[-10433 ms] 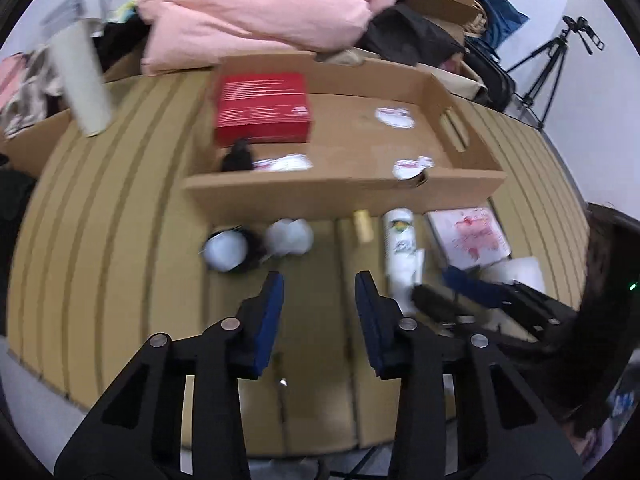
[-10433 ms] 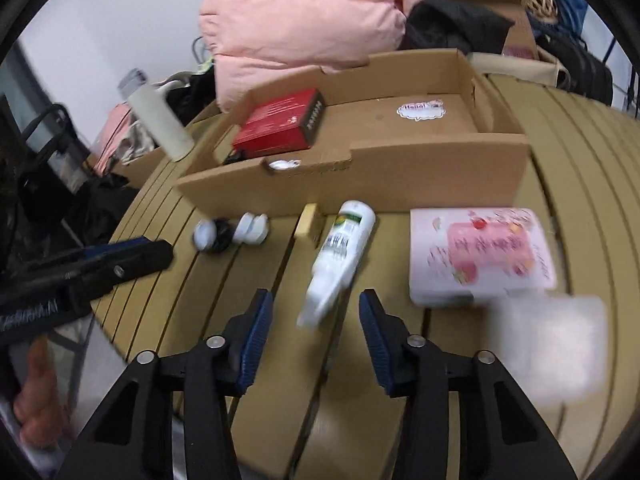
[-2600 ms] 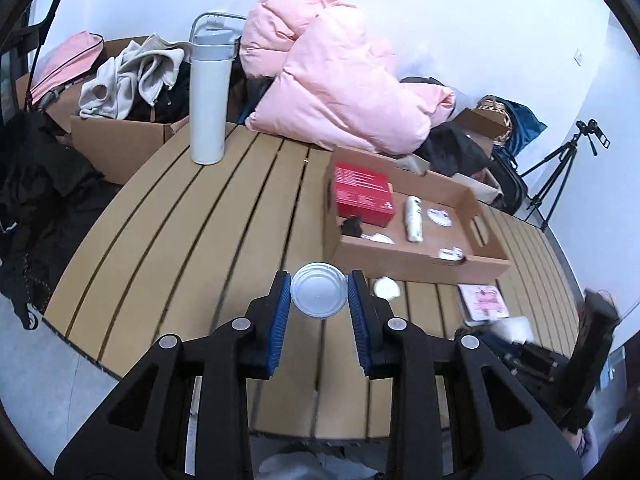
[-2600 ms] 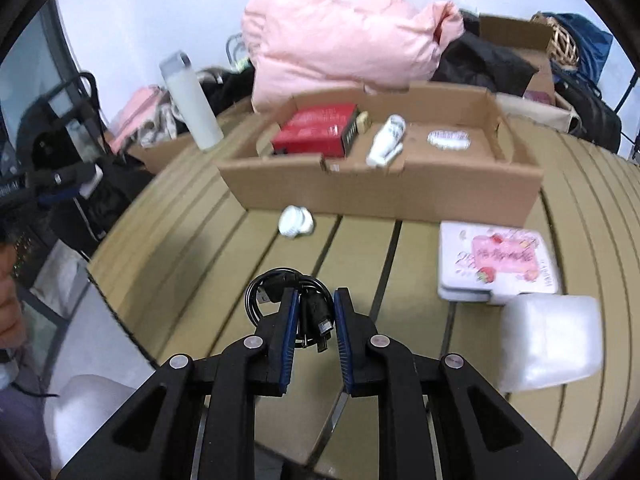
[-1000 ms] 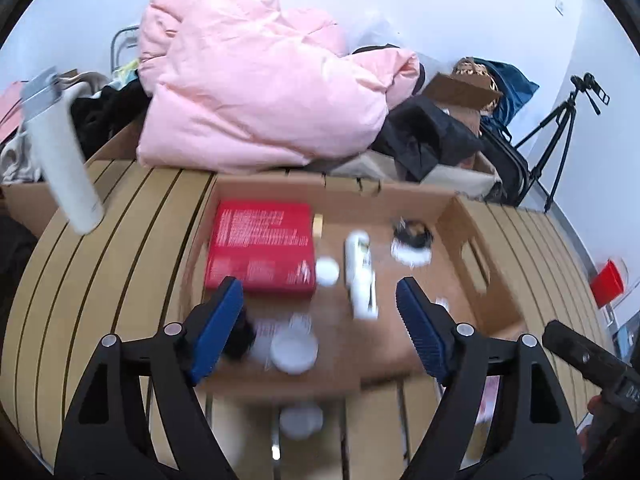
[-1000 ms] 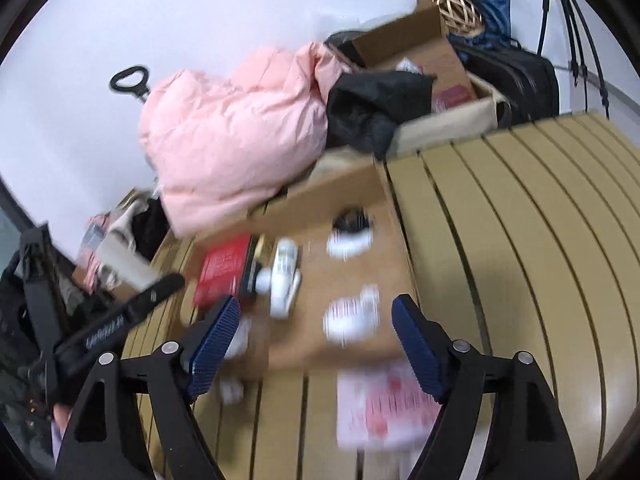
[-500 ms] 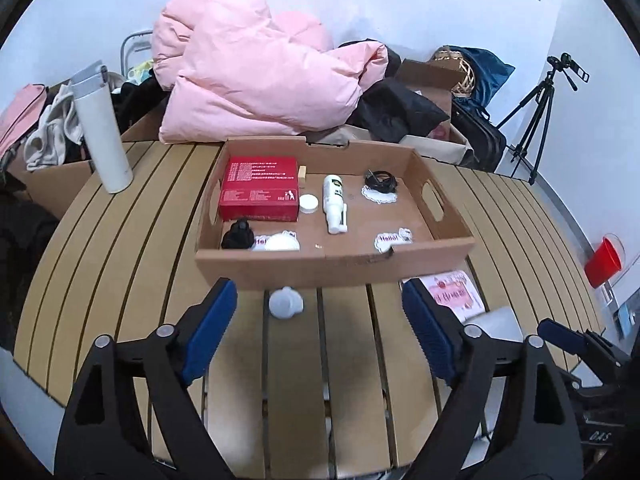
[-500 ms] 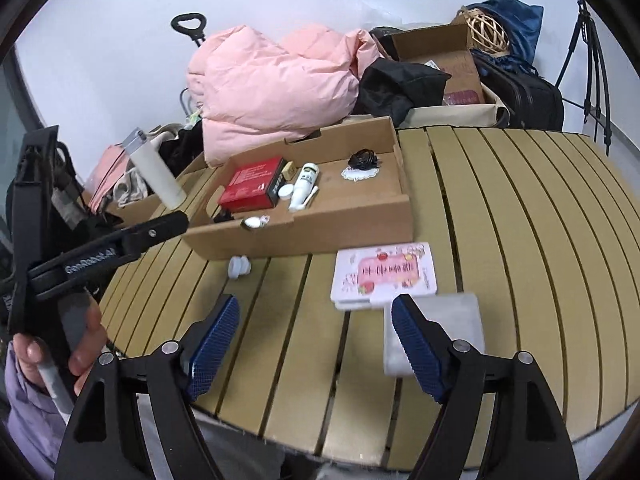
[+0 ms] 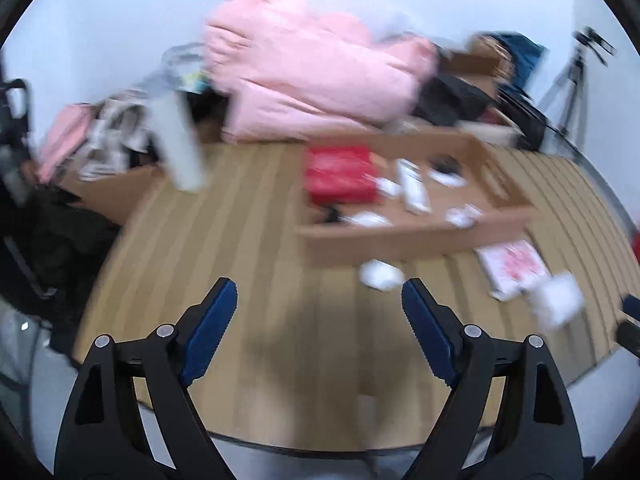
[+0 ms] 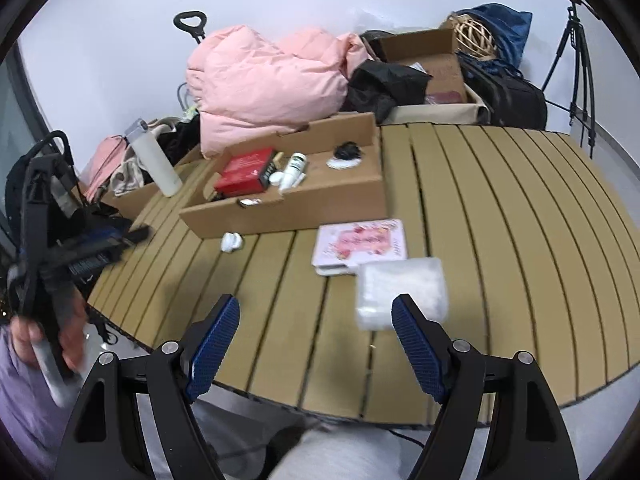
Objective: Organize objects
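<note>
A shallow cardboard tray [image 10: 340,196] on the slatted table holds a red box [image 10: 246,172], a white bottle [image 10: 294,170], a black cable coil [image 10: 349,149] and small white items. On the table in front of the tray lie a small white piece [image 10: 231,242], a pink-printed flat box [image 10: 362,246] and a clear plastic pack [image 10: 402,292]. My right gripper [image 10: 316,338] is open and empty over the near table edge. My left gripper [image 9: 318,316] is open and empty; its view is blurred and shows the tray [image 9: 420,236] and the white piece [image 9: 380,274].
A white flask [image 10: 154,158] stands left of the tray. A pink duvet [image 10: 268,84], black bags and cardboard boxes [image 10: 424,60] sit behind the table. A tripod [image 10: 576,52] stands at the far right. The person's hand holds the left gripper at the left [image 10: 60,264].
Both grippers have pulled back from the tray toward the near table edge. The left gripper has swung left and its view is now blurred. Both stay open and empty.
</note>
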Available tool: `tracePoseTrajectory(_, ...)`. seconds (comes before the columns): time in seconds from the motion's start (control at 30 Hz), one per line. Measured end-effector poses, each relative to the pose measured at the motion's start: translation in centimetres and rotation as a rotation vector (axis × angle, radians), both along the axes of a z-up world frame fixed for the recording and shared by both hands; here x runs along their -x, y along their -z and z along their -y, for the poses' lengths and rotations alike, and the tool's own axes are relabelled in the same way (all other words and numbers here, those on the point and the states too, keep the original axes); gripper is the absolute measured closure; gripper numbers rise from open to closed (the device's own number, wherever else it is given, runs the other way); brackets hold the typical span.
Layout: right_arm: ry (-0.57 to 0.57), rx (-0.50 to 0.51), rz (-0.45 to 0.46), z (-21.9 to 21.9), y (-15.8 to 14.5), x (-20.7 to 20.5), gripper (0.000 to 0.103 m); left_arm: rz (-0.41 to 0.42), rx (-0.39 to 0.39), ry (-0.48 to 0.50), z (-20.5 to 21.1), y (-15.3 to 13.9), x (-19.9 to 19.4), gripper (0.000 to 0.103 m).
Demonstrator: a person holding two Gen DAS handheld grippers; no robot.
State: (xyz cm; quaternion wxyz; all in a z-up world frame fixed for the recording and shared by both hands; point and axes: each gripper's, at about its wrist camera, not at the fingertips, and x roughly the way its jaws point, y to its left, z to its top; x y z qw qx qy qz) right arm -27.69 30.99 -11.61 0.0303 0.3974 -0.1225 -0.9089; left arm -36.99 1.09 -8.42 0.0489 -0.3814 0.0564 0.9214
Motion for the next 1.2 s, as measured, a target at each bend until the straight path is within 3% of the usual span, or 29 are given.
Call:
tracePoseTrajectory(0.17,0.006,-0.009,0.005,-1.8,-2.4,-1.9,0.021,-0.010,-0.023,-0.140,9.0,-7.9,-1.3,0.023)
tracePoseTrajectory(0.23,-0.033,-0.030,-0.002,-1.9,-4.6,-3.5,0.021,-0.040,-0.055,-0.133,10.6,-10.2,-3.3,0.022)
tracePoseTrajectory(0.33,-0.143,-0.154,-0.053,-1.3,-8.7,-6.8,0.021,-0.067,-0.066,-0.069,11.2,-11.7,-6.5,0.017)
tracePoseTrajectory(0.43,-0.174,-0.186,-0.067,-1.5,-10.4,-7.8,0.021,-0.037,-0.096,-0.019,9.3,-8.7,-6.7,0.014)
tracePoseTrajectory(0.5,-0.171,-0.164,-0.076,-1.6,-10.4,-6.9,0.021,0.042,-0.123,0.029,6.5,-4.1,-5.1,0.015)
tracePoseTrajectory(0.57,-0.159,-0.168,-0.067,-1.2,-10.0,-5.4,0.021,0.119,-0.147,0.062,4.0,0.0,-3.2,0.035)
tracePoseTrajectory(0.73,-0.156,-0.166,-0.041,0.4,-7.8,-1.7,0.021,0.225,-0.198,0.135,-1.3,7.8,2.9,0.041)
tracePoseTrajectory(0.77,-0.157,-0.154,-0.035,0.6,-7.3,-1.4,0.021,0.279,-0.183,0.125,-2.1,9.1,4.5,0.049)
tracePoseTrajectory(0.87,-0.168,-0.094,-0.005,1.0,-5.1,-0.1,0.021,0.303,-0.151,0.149,-4.2,10.4,7.0,0.051)
tracePoseTrajectory(1.0,-0.182,-0.071,0.042,1.6,-2.4,1.3,0.021,0.318,-0.195,0.166,-5.5,11.5,9.1,0.051)
tracePoseTrajectory(1.03,-0.187,-0.070,0.050,1.8,-1.8,1.7,0.021,0.318,-0.195,0.170,-5.8,11.9,9.3,0.054)
tracePoseTrajectory(1.1,-0.203,-0.063,0.063,2.1,-1.1,2.3,0.021,0.356,-0.176,0.178,-6.2,12.9,9.6,0.077)
tracePoseTrajectory(1.2,-0.221,-0.052,0.070,2.7,-0.2,3.3,0.021,0.328,-0.199,0.192,-5.8,12.1,9.3,0.078)
